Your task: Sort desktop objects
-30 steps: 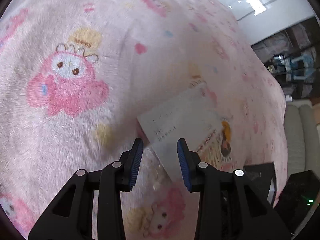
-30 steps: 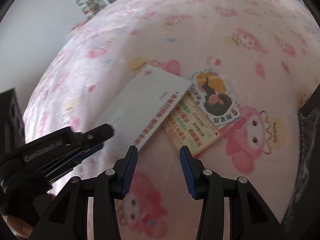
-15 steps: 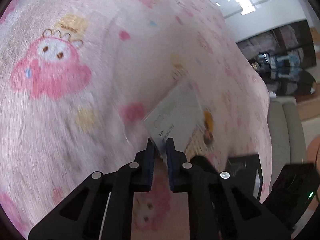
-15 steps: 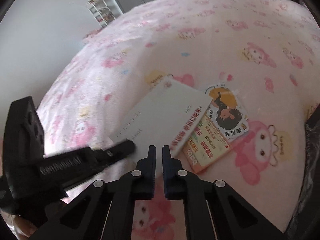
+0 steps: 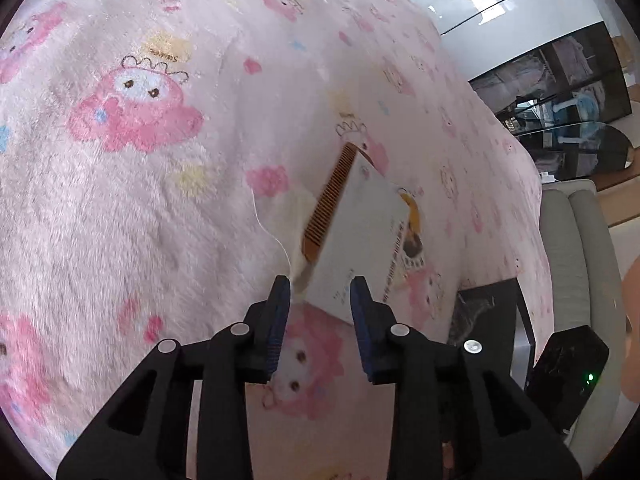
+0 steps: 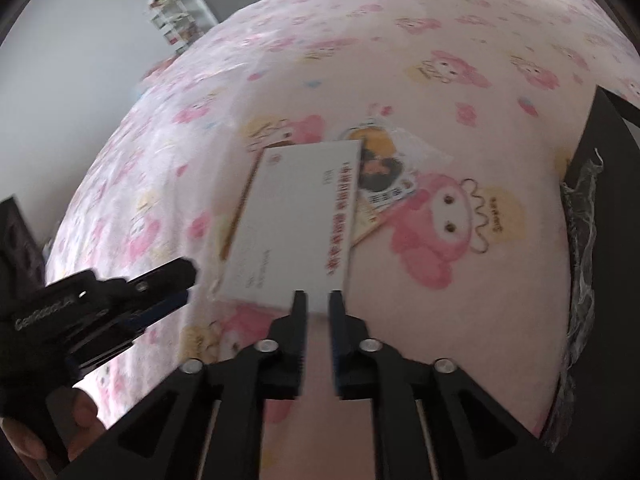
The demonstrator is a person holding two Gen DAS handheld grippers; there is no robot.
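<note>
A white envelope with red print (image 6: 296, 216) is held by its near edge in my right gripper (image 6: 317, 300), whose fingers are nearly closed on it. In the left wrist view the envelope (image 5: 356, 240) stands tilted, with a brown comb (image 5: 328, 204) showing along its left edge. My left gripper (image 5: 318, 292) is open, its fingers either side of the envelope's near corner; it also shows in the right wrist view (image 6: 168, 284). A cartoon-girl sticker card (image 6: 380, 168) and an orange leaflet (image 6: 368, 220) lie partly under the envelope.
Everything lies on a pink plush blanket with cartoon prints (image 5: 140, 200). A black box with a plastic liner (image 6: 600, 200) stands at the right; it also shows in the left wrist view (image 5: 492, 312). A grey sofa (image 5: 576, 240) is beyond.
My left gripper has opened and let go of the envelope. My right gripper, shut half a second ago, now grips the envelope's near edge. The envelope has turned and a comb now shows beside it.
</note>
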